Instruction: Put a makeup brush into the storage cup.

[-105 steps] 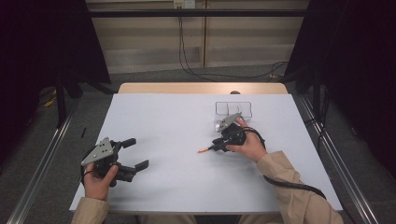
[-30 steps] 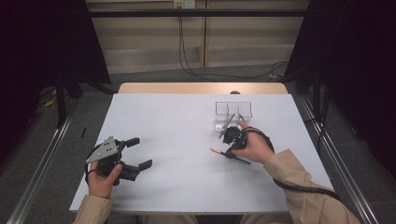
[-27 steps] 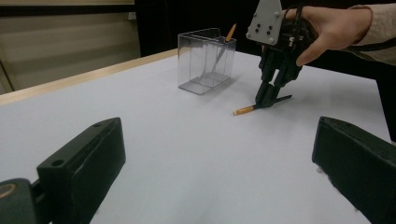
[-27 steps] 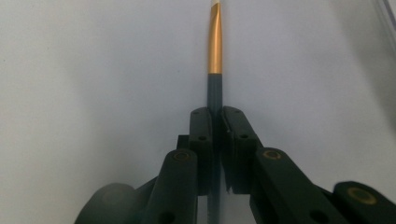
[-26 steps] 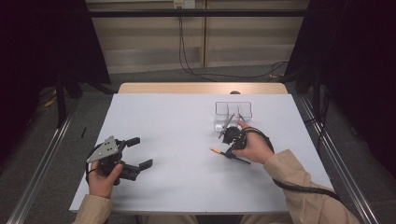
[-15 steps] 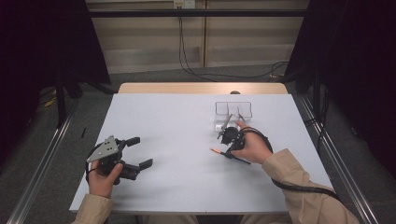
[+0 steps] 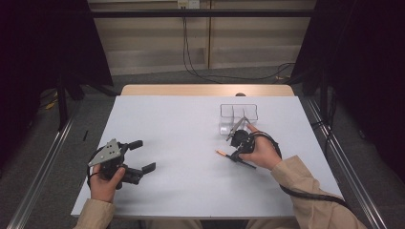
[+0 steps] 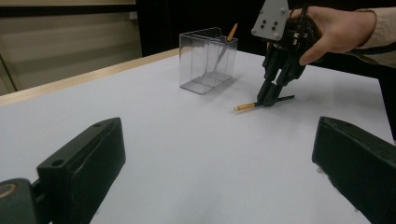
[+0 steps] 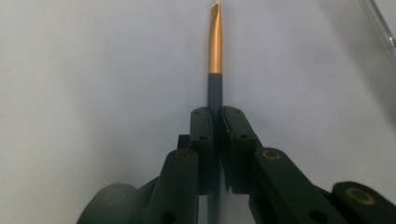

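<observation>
The pencil [image 9: 215, 60] lies almost flat on the white table [image 7: 181, 143], a little in front of the clear plastic holder [image 7: 238, 114]. It has a dark body and a golden metal end. The right tongs [image 9: 215, 116] pinch it on the dark body, just behind the golden part, and the pads are pressed together on it from both sides. In the left gripper view the right tongs [image 8: 267, 99] point down at the table, and the pencil [image 8: 250, 105] sticks out from them, its golden end toward the camera and its other end behind the tongs.

I judge that the step in hand is to lift this pencil and put it in the holder [image 8: 208, 60], where another pencil [image 8: 228, 39] already leans in one compartment. To do it well, the grip should stay firm, because the body is thin and round and can roll or turn between the pads. The lift should go straight up first, so that the low end does not drag on the table. Then the wrist must turn until the pencil is nearly upright, with the lower end over an open compartment and clear of the thin walls. The holder is light, I think, and a push on its rim could tip it or slide it.

The left tongs [image 8: 219, 163] are spread wide and hold nothing. They rest near the table's left side [image 7: 131, 160], well apart from the holder.
</observation>
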`<action>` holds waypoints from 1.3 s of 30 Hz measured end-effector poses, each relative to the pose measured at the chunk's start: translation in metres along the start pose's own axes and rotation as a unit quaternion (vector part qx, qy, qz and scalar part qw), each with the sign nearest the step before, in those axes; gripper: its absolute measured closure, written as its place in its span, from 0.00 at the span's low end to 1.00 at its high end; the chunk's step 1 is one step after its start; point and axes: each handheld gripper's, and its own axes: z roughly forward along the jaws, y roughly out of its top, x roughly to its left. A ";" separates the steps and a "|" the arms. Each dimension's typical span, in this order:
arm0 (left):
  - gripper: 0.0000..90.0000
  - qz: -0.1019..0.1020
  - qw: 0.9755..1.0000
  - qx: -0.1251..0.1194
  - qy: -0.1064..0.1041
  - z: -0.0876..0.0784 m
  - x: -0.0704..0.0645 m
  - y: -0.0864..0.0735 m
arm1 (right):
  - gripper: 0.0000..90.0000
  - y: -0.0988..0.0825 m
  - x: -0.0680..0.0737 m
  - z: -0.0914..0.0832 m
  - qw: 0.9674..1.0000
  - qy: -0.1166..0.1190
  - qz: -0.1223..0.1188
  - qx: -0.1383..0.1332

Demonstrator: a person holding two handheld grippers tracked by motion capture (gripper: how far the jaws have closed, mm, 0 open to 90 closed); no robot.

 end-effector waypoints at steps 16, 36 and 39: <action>0.03 -0.003 1.000 -0.003 0.003 -0.002 0.000 0.000 | 0.93 -0.011 -0.003 -0.024 0.979 -0.003 0.045 -0.197; 0.03 0.001 1.000 -0.002 0.004 -0.003 0.000 0.001 | 0.93 -0.032 -0.004 -0.045 0.920 0.013 0.086 -0.381; 0.03 0.000 1.000 -0.003 0.005 -0.004 0.000 0.001 | 0.93 -0.034 -0.004 -0.047 0.911 0.011 0.092 -0.401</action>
